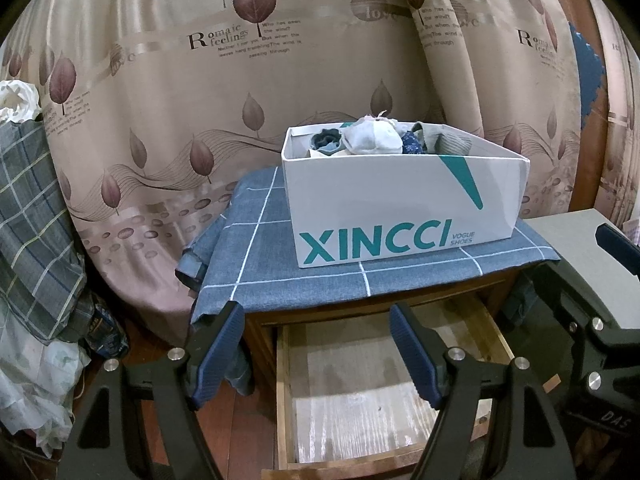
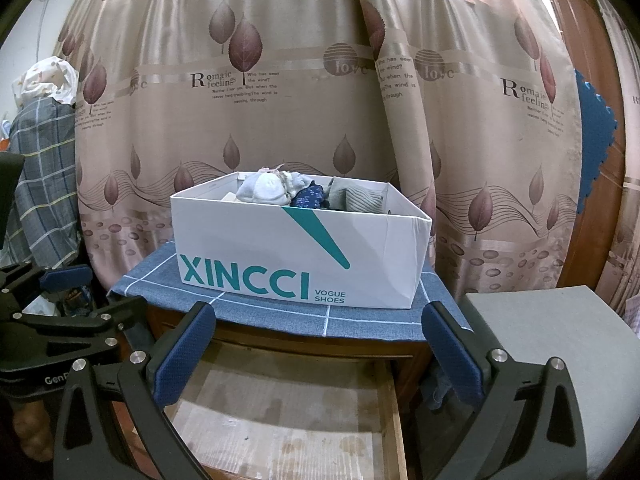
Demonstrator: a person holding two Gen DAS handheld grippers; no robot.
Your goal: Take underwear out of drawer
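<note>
A leaf-print curtain (image 1: 200,92) hangs behind a wooden nightstand (image 2: 288,346) draped in blue checked cloth (image 1: 320,280). Its drawer (image 1: 360,400) is pulled out and looks bare. The rolled underwear (image 1: 372,140) sits in the white shoe box (image 1: 400,208) on top. The left gripper (image 1: 316,356) and right gripper (image 2: 320,358) gape wide, holding nothing. The task seems essentially finished; what remains is probably closing the drawer.

We count one white shoebox (image 2: 296,264) on one blue checked cloth (image 2: 280,316), above one open wooden drawer (image 2: 288,412). In the box we make out at least four bundles of underwear (image 2: 272,190); two grippers frame them, left (image 1: 316,348) and right (image 2: 320,354).
</note>
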